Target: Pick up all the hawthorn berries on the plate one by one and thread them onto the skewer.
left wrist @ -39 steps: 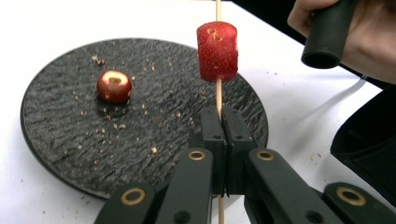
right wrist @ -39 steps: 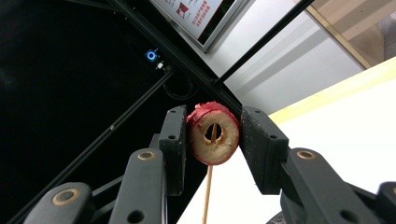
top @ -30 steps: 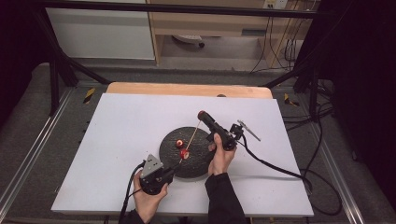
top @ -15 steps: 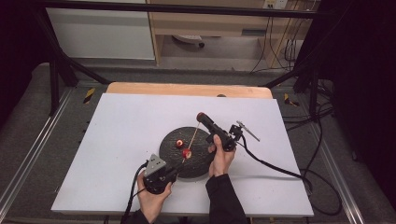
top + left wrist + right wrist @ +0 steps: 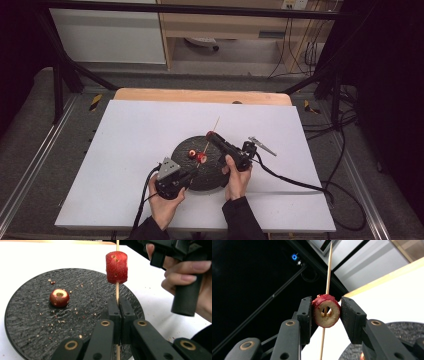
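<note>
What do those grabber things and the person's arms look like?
Each hand-held gripper is black, with two flat jaws on hinged links with brass-coloured rivets. The left hand-held gripper has a grey three-cornered plate on top; the right hand-held gripper has a chunky handle. A black cable trails from each. The sleeves are dark.

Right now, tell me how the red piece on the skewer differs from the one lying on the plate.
The skewered piece is threaded on the skewer, raised above the plate; the loose piece lies on it. The skewered piece looks taller; the loose piece is rounder, its hollow facing up. Both are red.
</note>
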Tool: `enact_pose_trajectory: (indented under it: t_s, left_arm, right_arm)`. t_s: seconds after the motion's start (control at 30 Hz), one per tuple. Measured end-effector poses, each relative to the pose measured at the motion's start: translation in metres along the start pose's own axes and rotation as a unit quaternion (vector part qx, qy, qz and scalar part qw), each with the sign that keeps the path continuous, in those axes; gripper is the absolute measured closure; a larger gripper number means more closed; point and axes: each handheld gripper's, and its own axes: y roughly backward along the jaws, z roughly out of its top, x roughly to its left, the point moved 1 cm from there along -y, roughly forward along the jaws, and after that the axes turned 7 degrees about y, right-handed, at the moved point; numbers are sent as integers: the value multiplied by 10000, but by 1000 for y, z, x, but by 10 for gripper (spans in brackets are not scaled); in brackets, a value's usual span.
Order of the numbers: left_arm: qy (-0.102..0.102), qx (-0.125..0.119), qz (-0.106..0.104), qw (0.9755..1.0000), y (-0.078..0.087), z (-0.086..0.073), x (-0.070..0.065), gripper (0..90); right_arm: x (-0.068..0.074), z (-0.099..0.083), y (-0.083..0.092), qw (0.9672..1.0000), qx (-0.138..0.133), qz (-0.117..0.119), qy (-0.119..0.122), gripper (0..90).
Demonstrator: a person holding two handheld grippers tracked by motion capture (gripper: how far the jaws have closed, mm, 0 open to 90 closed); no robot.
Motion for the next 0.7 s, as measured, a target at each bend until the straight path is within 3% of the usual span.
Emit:
enact_pose_trajectory:
  t_s: [0.53, 0.63, 0.7]
  left_arm:
    - [-160, 175, -121, 9996, 2, 0, 9, 887]
    - [-211, 219, -133, 9994, 10, -2, 16, 887]
    - [-352, 241, -32, 9991, 19, -3, 22, 887]
  right_arm:
    - [1, -17, 6, 9983, 582, -31, 100, 614]
    - [2, -15, 8, 9969, 715, -115, 303, 517]
    - [1, -12, 8, 9953, 833, -155, 474, 430]
